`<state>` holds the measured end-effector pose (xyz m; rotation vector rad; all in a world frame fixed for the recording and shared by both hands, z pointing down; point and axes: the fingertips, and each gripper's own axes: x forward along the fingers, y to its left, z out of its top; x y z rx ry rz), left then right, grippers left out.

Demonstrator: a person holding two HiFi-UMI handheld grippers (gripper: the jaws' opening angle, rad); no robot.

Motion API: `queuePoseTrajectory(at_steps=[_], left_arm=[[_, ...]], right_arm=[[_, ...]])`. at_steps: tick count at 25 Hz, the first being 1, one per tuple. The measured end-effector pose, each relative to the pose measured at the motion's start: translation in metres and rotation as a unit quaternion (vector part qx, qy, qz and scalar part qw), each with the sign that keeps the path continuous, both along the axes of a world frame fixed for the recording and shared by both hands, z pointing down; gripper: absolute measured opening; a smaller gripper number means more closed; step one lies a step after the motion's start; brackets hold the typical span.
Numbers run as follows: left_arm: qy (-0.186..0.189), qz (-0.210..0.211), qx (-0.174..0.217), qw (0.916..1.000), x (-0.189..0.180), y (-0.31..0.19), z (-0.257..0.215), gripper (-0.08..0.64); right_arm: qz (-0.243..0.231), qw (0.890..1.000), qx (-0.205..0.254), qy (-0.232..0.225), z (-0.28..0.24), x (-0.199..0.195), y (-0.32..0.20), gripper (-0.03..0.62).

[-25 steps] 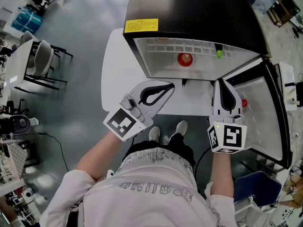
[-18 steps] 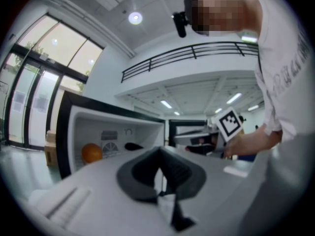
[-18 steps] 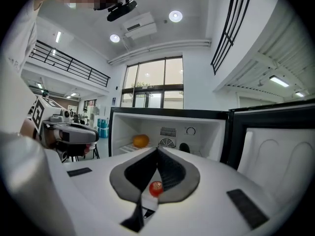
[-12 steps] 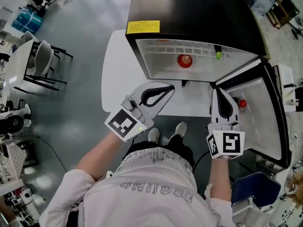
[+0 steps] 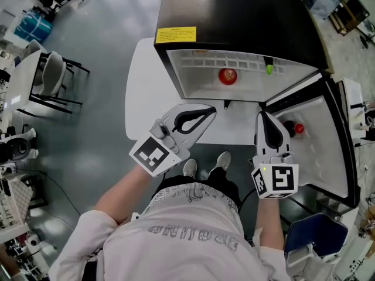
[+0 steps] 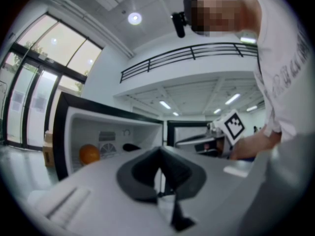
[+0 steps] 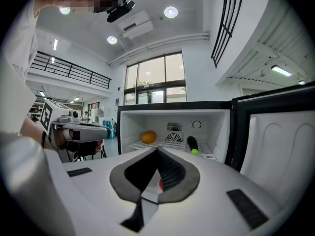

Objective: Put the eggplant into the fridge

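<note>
Eggplant [image 7: 192, 144] already lying on the fridge [image 5: 234, 16] shelf, far right, long axis running near-to-far, green end nearer. Both jaws sitting closed, nothing between them. Right gripper [image 5: 265, 117] hovering just beside the open door [image 5: 319, 122], nearer it than left gripper [image 5: 208, 107]; door-closing probably coming next

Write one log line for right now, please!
eggplant: on shelf inside fridge | door: open | left gripper: shut, empty | right gripper: shut, empty

The eggplant [image 5: 269, 64] is laid in the fridge [image 5: 234, 22], right of a round fruit [image 5: 228, 75]; the fridge is set on a table [image 5: 143, 92].
</note>
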<state>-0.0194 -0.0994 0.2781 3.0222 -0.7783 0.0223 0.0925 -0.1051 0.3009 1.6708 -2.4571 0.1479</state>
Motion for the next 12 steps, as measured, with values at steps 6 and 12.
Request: queuePoseTrajectory(at_steps=[6, 12], left_arm=[[-0.001, 0.003, -0.004, 1.0, 0.0025, 0.0013, 0.005, 0.006], [-0.002, 0.003, -0.006, 1.0, 0.0033, 0.0023, 0.0054, 0.006]], right_arm=[[-0.008, 1.0, -0.004, -0.005, 0.0022, -0.0077, -0.0016, 0.005], [-0.015, 1.0, -0.007, -0.003, 0.004, -0.0088, -0.0006, 0.005]])
